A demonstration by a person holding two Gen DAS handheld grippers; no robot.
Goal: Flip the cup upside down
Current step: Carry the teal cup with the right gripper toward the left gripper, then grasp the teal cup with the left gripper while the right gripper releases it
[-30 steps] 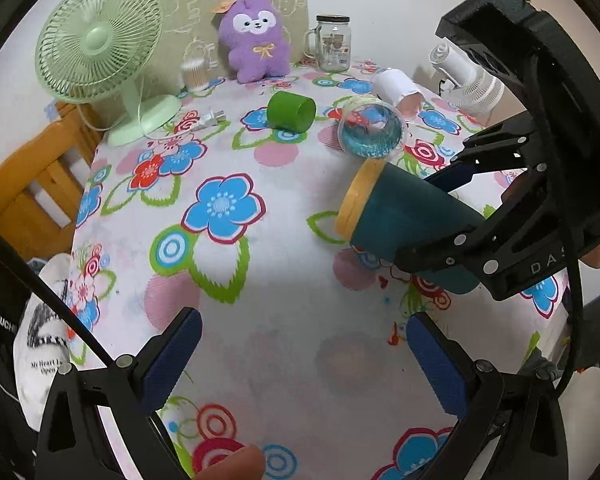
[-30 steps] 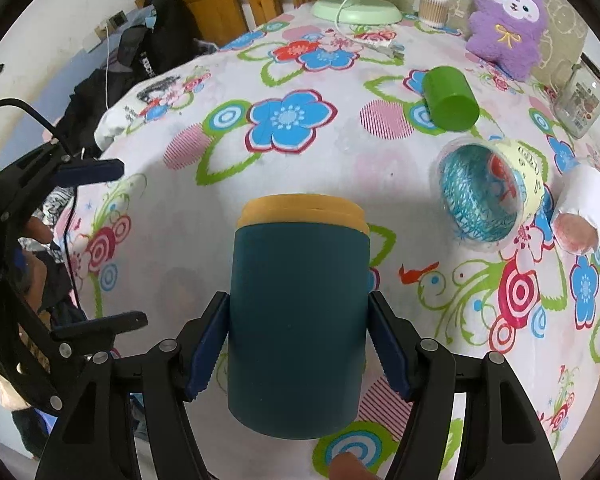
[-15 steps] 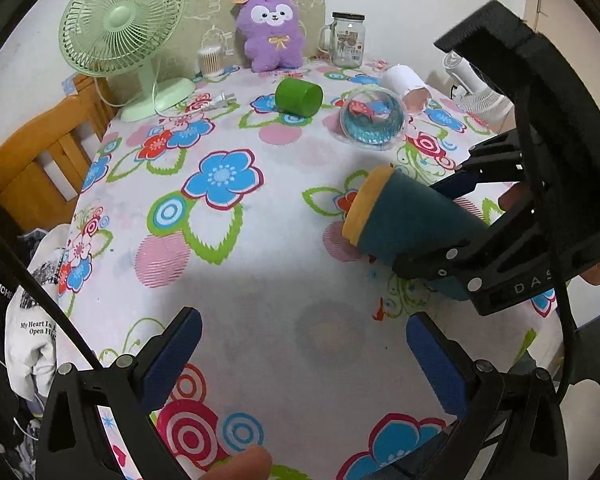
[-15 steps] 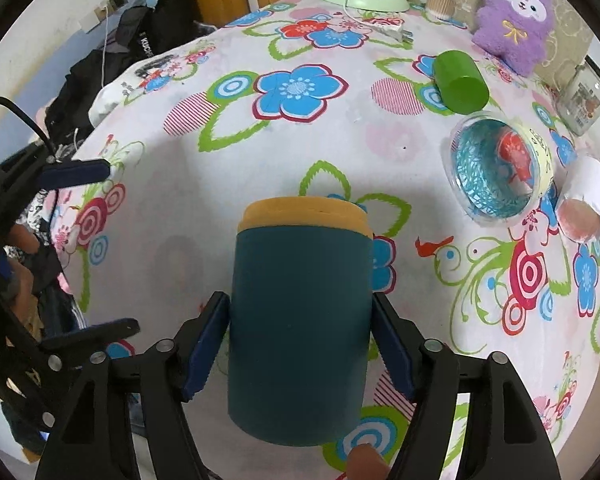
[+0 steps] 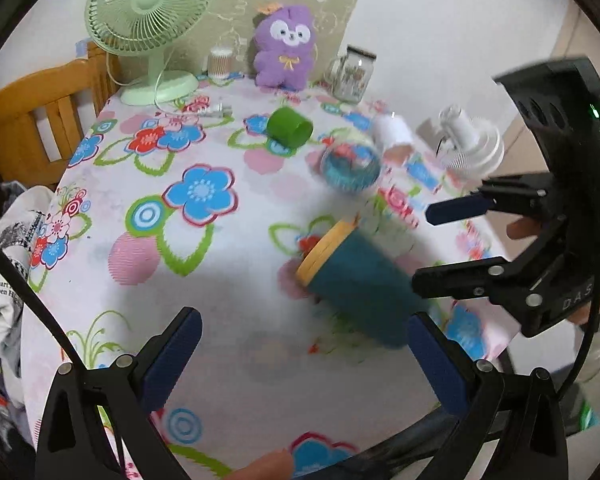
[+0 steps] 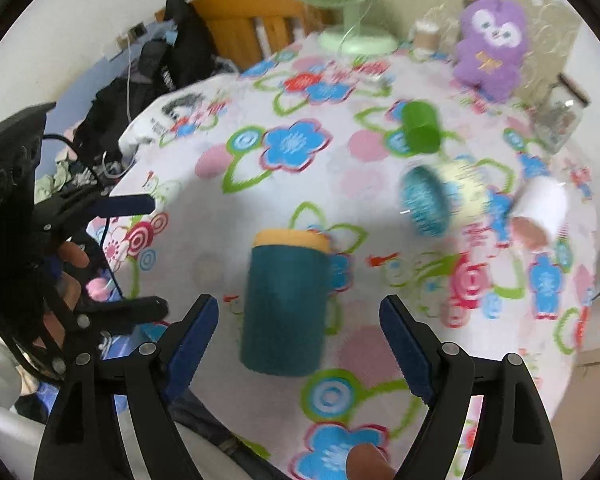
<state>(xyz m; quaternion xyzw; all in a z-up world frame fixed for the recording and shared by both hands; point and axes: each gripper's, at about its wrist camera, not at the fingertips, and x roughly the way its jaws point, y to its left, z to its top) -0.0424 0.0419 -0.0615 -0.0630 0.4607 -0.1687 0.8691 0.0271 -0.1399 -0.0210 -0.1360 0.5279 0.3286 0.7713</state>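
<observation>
A dark teal cup [image 6: 286,304] with a yellow end lies on its side on the flowered tablecloth [image 6: 292,148], yellow end pointing away. It also shows in the left wrist view [image 5: 360,284]. My right gripper [image 6: 298,344] is open, its blue pads [image 6: 194,340] apart on either side of the cup and clear of it. It appears in the left wrist view [image 5: 452,240] at the right, just behind the cup. My left gripper [image 5: 300,356] is open and empty over the table's near edge.
A green cup [image 5: 290,127], a clear cup with blue inside [image 5: 350,168] and a white cup [image 5: 392,136] lie on their sides farther back. A green fan [image 5: 150,16], purple plush toy [image 5: 286,50], glass jar [image 5: 354,74] and small white fan [image 5: 470,144] stand at the edges. A wooden chair [image 5: 24,120] is at the left.
My right gripper has opened and let go of the teal cup, which now lies on the table. Both grippers have drawn back from the table.
</observation>
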